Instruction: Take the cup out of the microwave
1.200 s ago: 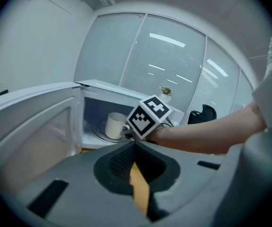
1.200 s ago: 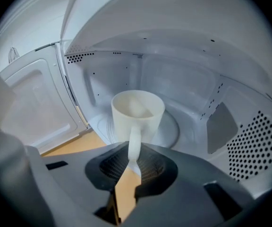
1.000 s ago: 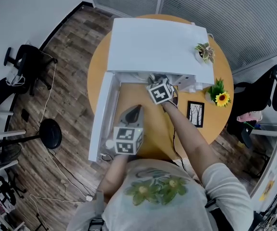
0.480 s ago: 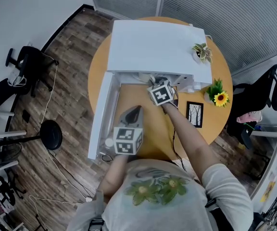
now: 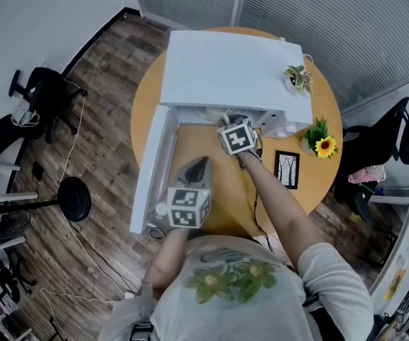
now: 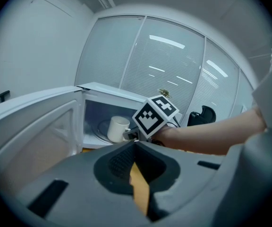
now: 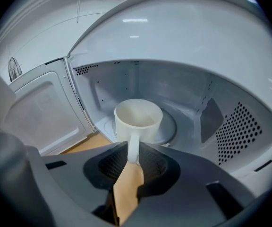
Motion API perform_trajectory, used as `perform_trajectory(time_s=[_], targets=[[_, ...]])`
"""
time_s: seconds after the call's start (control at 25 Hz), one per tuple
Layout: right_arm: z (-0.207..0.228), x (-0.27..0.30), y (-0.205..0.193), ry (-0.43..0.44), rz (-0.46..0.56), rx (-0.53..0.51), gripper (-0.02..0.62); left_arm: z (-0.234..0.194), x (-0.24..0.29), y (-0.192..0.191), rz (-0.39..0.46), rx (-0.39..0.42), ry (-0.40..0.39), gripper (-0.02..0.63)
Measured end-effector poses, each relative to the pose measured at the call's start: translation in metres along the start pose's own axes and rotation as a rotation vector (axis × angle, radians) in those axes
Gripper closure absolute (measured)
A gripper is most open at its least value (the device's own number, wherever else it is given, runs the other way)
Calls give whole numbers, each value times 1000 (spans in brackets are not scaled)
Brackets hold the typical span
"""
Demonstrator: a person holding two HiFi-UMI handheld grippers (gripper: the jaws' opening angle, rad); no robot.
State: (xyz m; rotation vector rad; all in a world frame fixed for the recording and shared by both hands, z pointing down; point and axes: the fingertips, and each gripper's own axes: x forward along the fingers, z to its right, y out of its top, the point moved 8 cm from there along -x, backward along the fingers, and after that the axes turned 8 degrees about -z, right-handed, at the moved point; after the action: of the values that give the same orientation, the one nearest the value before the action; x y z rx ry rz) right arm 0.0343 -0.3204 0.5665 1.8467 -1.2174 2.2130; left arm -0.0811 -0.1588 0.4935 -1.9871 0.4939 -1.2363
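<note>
A round orange desk [image 5: 142, 112] stands on a wood-plank floor [image 5: 98, 69], with slatted blinds [image 5: 318, 13] beyond it at 12 o'clock. In the head view the white microwave [image 5: 233, 66] fills the desk's 12 o'clock half. Its door [image 5: 150, 172] hangs open toward 7 o'clock. The white top hides the whole chamber, so nothing inside shows from here. The right claw [image 5: 234, 118] reaches under the microwave's front edge. Only its marker cube and a dark stub show, and its tips are cut off. The left claw [image 5: 203, 162] hangs at 7 o'clock from it, over the desk and outside the chamber. A sunflower pot [image 5: 324, 143] and a small picture frame [image 5: 288, 168] stand at the desk's 3 o'clock rim.

The left gripper view looks into the chamber, with the open door at 9 o'clock. The left claw's tips are clenched together on nothing. The white cup [image 6: 118, 128] stands upright inside on the turntable [image 6: 99, 129]. The right claw's cube sits just at its 3 o'clock side, and the handle is hard to make out there.

The right gripper view shows the cup centred on the turntable, its handle [image 7: 133, 148] pointing to 6 o'clock, straight into the claw. The right claw's jaws have just been opening. The handle stands between them, its lower end hidden behind the pads. As far as shows, it is released rather than squeezed.
</note>
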Motion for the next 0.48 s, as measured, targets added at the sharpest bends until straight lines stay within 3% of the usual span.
perform_trajectory(time_s=[0.48], targets=[[-1, -10, 0, -38, 46, -28, 535, 0, -3, -2, 2, 4, -7, 602]])
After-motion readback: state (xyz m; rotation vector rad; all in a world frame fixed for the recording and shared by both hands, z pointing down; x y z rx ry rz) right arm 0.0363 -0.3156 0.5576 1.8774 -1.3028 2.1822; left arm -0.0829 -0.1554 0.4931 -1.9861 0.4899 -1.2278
